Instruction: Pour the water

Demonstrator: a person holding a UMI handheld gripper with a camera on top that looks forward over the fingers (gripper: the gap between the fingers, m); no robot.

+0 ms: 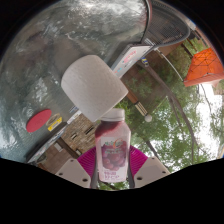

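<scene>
A small bottle (112,148) with a pale neck and a pink-purple fruit label stands between my fingers. My gripper (112,162) is shut on it, with the magenta pads (87,160) pressing its two sides. Just beyond the bottle's top is a white cup (94,85), its body slanted in the view and its mouth hidden from me. The whole scene looks tilted. I see no water flowing.
A red round object (38,120) and a small yellow item (55,122) lie left of the cup on a wooden table (62,145). An orange object (205,66) sits far right. Green foliage (175,130) fills the ground beyond, and metal rods (150,50) cross behind the cup.
</scene>
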